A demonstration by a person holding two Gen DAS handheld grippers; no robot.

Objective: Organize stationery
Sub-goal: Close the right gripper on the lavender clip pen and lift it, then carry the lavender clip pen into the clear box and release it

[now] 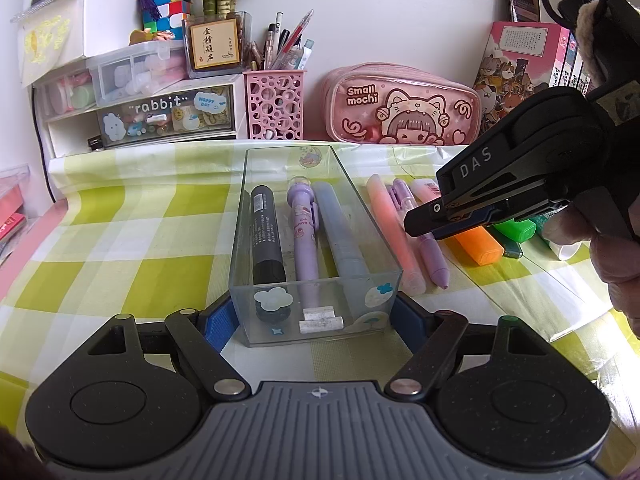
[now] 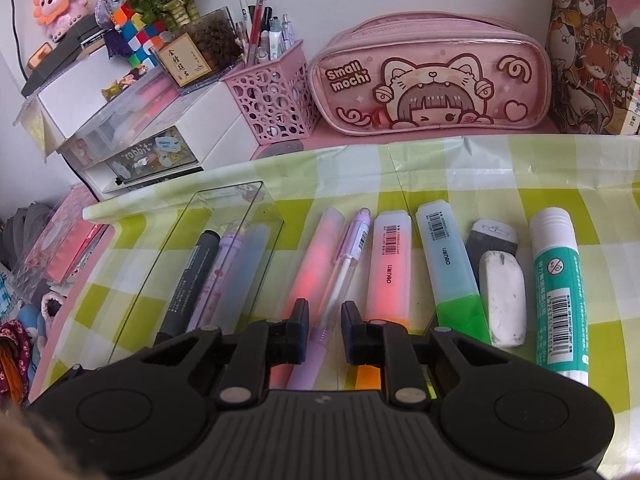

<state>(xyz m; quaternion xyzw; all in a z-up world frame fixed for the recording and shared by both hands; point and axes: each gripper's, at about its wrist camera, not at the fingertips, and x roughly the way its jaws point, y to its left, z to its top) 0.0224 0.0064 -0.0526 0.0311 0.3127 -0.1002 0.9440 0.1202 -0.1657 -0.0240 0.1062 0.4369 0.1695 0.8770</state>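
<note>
Checked cloth (image 2: 440, 184): left fingers (image 1: 224, 320) clamp clear box (image 1: 280, 312); right fingers (image 2: 296, 328), apart, half-hide purple pen (image 2: 344, 264)

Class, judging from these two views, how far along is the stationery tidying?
Done: three pens lie in the clear box, which the left hand-held gripper steadies. In hand: the right hand-held gripper straddles the purple pen, not yet gripping. Left: highlighters, eraser and glue stick on the tablecloth.

A clear tray (image 1: 316, 240) sits on the checked tablecloth (image 1: 120, 240) holding three pens side by side. To its right lie highlighters (image 2: 388, 264), an eraser (image 2: 502, 296) and a glue stick (image 2: 560, 288) in a row. Behind, a pen holder (image 1: 274, 104) stands left of a pencil case (image 1: 400, 108).
</note>
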